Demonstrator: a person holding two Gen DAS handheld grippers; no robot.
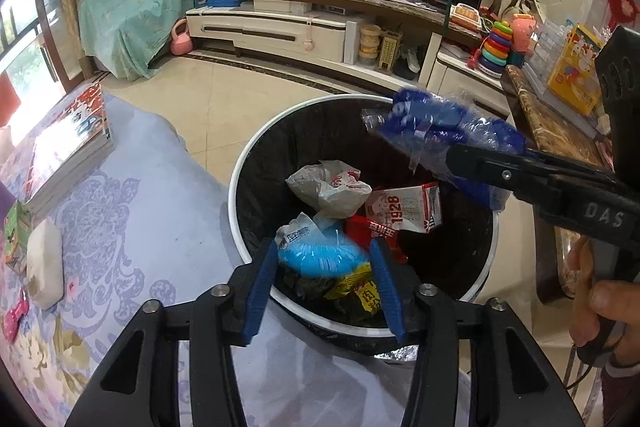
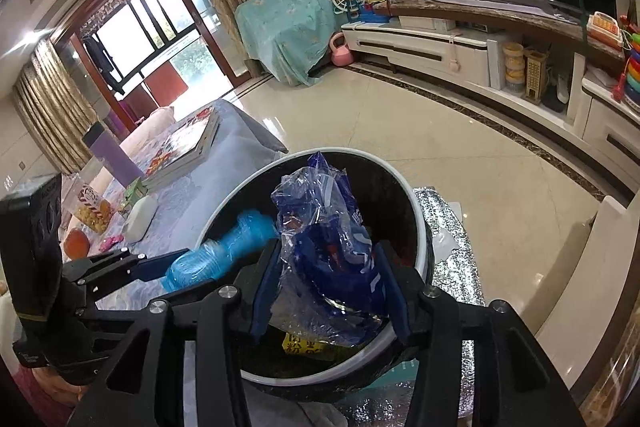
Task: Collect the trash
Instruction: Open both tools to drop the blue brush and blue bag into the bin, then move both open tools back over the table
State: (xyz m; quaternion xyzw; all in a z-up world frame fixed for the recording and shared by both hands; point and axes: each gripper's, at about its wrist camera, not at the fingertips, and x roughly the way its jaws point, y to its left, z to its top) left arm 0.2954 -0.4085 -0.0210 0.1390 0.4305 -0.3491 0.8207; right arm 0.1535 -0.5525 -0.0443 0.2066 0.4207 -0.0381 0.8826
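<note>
A black bin with a white rim (image 1: 237, 183) (image 2: 418, 227) stands on the floor beside the table. It holds a milk carton (image 1: 404, 207), a crumpled white bag (image 1: 328, 187) and red and yellow wrappers. My left gripper (image 1: 324, 251) (image 2: 160, 267) hangs over the bin's near edge. A crushed light-blue bottle (image 1: 324, 261) (image 2: 216, 255), blurred, lies between its open fingers. My right gripper (image 2: 328, 247) (image 1: 448, 147) reaches over the bin from the right. A crumpled blue and clear plastic bag (image 2: 332, 247) (image 1: 432, 123) sits loosely between its parted pads.
A table with a lilac flowered cloth (image 1: 120, 207) carries a stack of books (image 1: 68, 143), a white block (image 1: 46, 263) and snacks. A marble side table (image 1: 560, 131) stands right of the bin. A silver foil mat (image 2: 452, 267) lies under the bin. A hand (image 1: 600, 303) holds the right gripper.
</note>
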